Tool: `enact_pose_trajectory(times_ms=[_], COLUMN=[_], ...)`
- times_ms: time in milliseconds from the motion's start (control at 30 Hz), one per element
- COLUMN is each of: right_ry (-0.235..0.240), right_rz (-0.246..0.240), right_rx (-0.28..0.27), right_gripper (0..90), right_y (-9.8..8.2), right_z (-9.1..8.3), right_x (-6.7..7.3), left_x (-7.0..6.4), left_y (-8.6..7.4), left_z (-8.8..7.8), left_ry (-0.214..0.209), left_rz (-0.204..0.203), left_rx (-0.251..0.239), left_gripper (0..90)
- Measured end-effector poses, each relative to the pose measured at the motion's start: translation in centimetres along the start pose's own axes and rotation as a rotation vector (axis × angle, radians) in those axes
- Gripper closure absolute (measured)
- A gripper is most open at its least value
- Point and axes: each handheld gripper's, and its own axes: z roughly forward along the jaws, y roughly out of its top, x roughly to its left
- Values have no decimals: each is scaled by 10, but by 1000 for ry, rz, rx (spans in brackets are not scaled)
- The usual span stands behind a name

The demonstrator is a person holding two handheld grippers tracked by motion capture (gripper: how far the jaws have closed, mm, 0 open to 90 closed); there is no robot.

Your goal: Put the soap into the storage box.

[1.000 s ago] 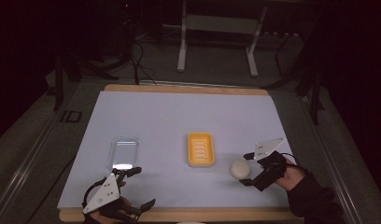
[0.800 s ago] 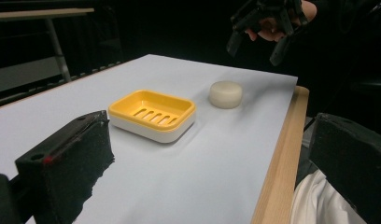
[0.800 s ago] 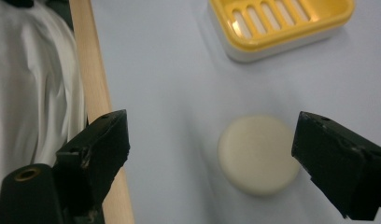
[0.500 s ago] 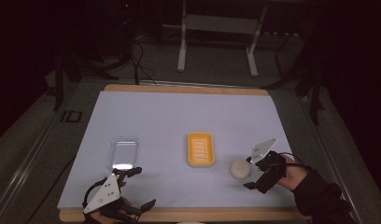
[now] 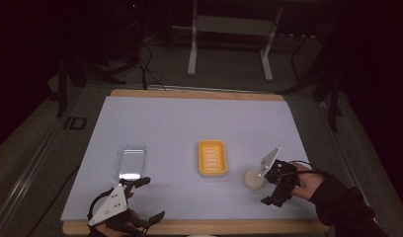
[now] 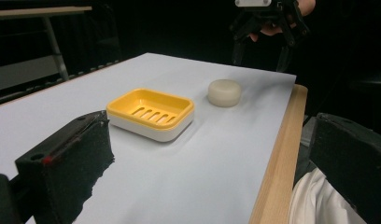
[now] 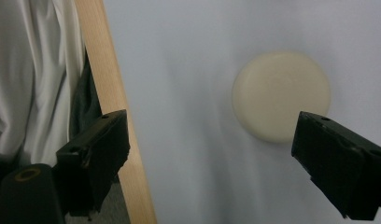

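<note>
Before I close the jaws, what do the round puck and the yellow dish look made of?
Round puck: matte cream solid, softly rounded edges, no gloss; probably a soap bar. Yellow dish: smooth moulded plastic with a slight sheen, a slotted yellow insert sitting on a white base.

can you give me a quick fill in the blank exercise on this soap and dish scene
1. The round cream soap bar lies on the ____, outside the dish.
2. The slotted plastic soap dish is ____ in colour.
3. The right tongs beside the soap bar have their jaws ____.
4. The clear plastic lid lies nearest the ____ tongs.

Missing words: table; yellow; open; left
</note>
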Motion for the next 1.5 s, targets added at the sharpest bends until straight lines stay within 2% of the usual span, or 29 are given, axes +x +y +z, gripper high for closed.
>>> enact_pose_trajectory(times_ms=[233, 267, 400, 633, 867, 933, 1000, 1233, 1367, 1500], right_ry=[13, 22, 34, 37, 54, 33, 33, 52, 26, 35], right_rz=[-5, -9, -2, 1, 30, 35, 39, 48, 54, 61], right_rx=[64, 97, 157, 231, 307, 325, 345, 362, 343, 331], right_gripper=[109, 109, 109, 109, 109, 109, 110, 111, 142, 142], right_y=[4, 5, 6, 7, 7, 7, 7, 7, 8, 9], right_z=[3, 5, 7, 10, 13, 15, 16, 20, 21, 24], right_x=[-1, -2, -4, -8, -16, -19, -20, -27, -32, -39], left_x=[0, 0, 0, 0, 0, 0, 0, 0, 1, 1], left_y=[0, 0, 0, 0, 0, 0, 0, 0, 0, 0], left_z=[0, 0, 0, 0, 0, 0, 0, 0, -1, 0], left_ry=[-2, -2, -4, -5, -7, -8, -8, -12, -12, -15], left_rz=[-1, -1, -1, 1, 0, 0, 0, -9, -14, -9], left_rx=[0, 0, 1, 4, 4, 4, 4, -3, -9, -5], left_gripper=[1, 1, 1, 1, 1, 1, 1, 1, 1, 1])
